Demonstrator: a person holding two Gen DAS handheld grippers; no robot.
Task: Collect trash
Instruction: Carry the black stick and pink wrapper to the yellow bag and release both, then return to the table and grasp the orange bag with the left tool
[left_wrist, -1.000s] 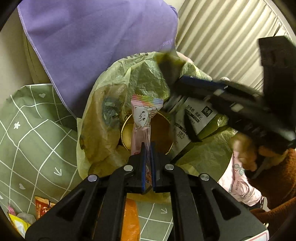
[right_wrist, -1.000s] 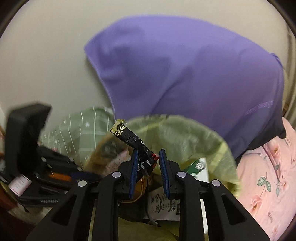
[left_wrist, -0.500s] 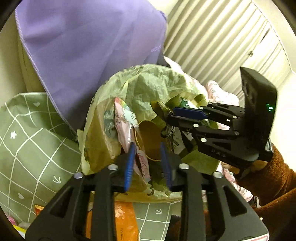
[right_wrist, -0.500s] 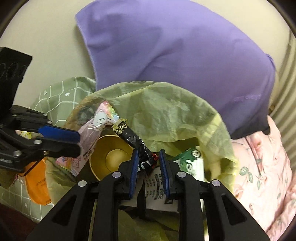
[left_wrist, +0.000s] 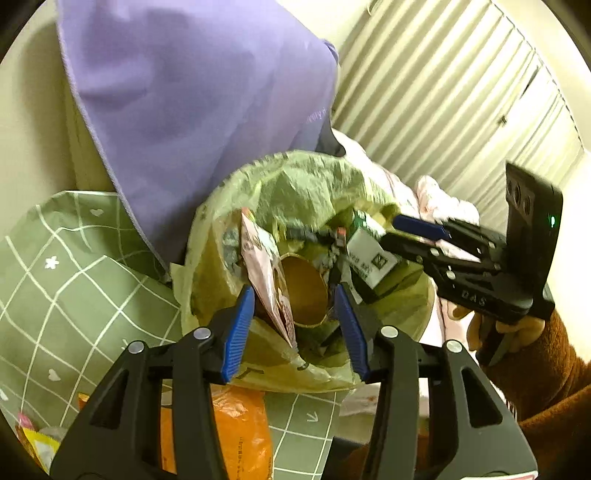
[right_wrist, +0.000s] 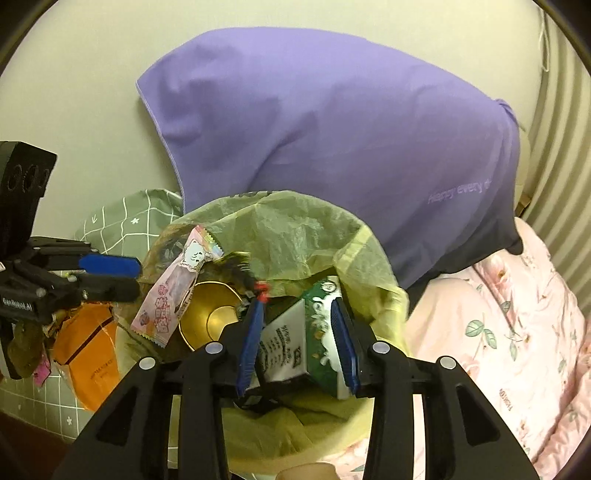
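Both your grippers hang over the trash bag (left_wrist: 295, 192) with jaws wide and empty. The pink wrapper (left_wrist: 264, 266) leans on the gold bowl (left_wrist: 304, 291), just ahead of the left gripper (left_wrist: 295, 328); the black wrapper (right_wrist: 236, 267) sits ahead of the right gripper (right_wrist: 297, 339), above the carton (right_wrist: 295, 339). Draw both straight back, clear of the rim, before fetching the orange packet (left_wrist: 236, 432) below the left jaws.

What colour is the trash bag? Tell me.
Yellow-green trash bag, clearest in the right wrist view.
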